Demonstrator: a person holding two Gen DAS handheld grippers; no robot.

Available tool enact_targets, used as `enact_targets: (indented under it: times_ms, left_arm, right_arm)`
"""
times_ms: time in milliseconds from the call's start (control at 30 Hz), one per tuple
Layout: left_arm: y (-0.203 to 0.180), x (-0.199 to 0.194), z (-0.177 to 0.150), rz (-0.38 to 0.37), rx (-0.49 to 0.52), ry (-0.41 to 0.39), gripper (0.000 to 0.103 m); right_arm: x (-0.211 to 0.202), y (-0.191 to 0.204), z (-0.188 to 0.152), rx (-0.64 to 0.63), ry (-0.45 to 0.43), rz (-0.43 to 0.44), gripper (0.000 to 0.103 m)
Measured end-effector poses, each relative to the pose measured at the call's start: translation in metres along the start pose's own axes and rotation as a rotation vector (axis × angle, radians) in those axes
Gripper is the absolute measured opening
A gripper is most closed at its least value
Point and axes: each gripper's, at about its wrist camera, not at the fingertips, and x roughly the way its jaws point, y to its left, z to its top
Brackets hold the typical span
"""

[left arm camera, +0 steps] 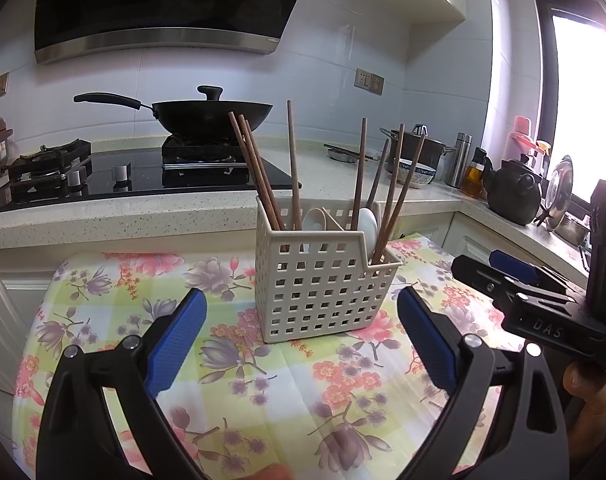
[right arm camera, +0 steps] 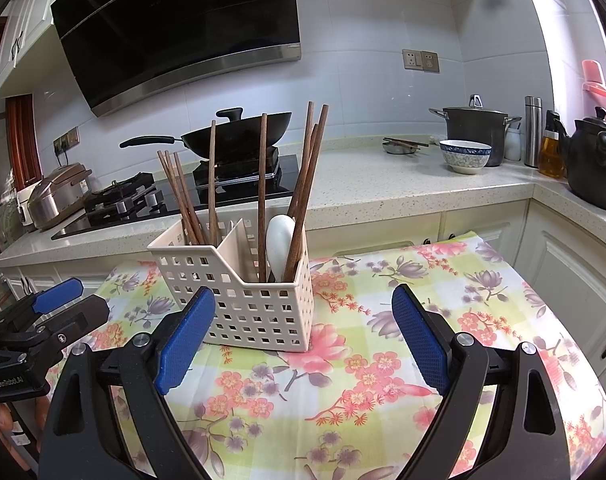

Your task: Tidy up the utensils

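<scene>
"Two grippers, both spread wide and holding nothing — the left gripper (left arm camera: 301,336) and the right gripper (right arm camera: 303,334) hang low over the near edge of the table (right arm camera: 383,412), pointed at the basket (left arm camera: 319,286)."

"Where are the utensils?"

"All standing in the basket, which sits toward the far edge of the flowered cloth (left arm camera: 143,288), left of its middle in the right view. It has two sections. The taller one holds a bunch of chopsticks (right arm camera: 181,196) and a pale spoon (left arm camera: 314,219); the lower one holds more chopsticks (right arm camera: 309,168), a white spoon (right arm camera: 279,240) and what looks like a wooden spoon handle. Nothing lies loose on the cloth."

"So finished, or about to be sorted?"

"It fits either — utensils gathered in and done, or a mixed lot waiting to be split by kind. I can't settle which."

"If something had to be pulled out?"

"Grip one stick high on its shaft, clear of its neighbours, and lift straight up. The basket looks light and tall, so I'd judge a sideways tug could tip it; the other gripper could brace its wall."
</scene>
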Motion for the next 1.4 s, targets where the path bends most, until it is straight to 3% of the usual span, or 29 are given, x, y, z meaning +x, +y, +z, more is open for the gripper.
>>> enact_targets:
  times_ms: [1400]
  left_arm:
    - [0.0001,-0.0005,0.0001,-0.03,-0.006,0.003,0.096]
  right_arm:
    - [-0.0015,-0.0001,-0.0003,0.001,0.001,0.001,0.084]
